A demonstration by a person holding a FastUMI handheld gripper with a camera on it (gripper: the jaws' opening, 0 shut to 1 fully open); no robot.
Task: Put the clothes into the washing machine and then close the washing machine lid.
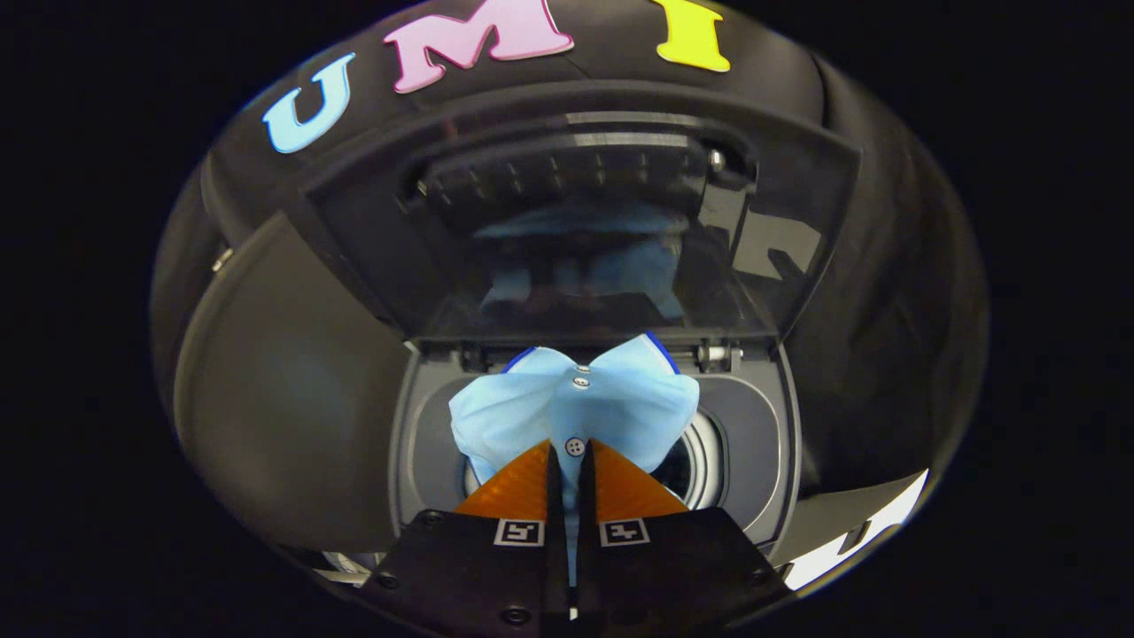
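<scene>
A light blue shirt (567, 408) with white buttons and a dark blue collar edge hangs bunched over the round drum opening (700, 461) of a grey top-loading washing machine (762, 425). My gripper (569, 454) is shut on the shirt's button strip, its orange fingers (518, 487) pressed close together with cloth between them. The machine's dark see-through lid (585, 221) stands raised beyond the shirt, hinged at the back, and it mirrors the blue cloth. Most of the drum is hidden by the shirt.
A dark rounded panel (283, 399) stands to the left of the machine. The booth's black cloth wall (886, 292) closes in behind and to the right. A strip of white surface (859, 532) shows low to the right of the machine.
</scene>
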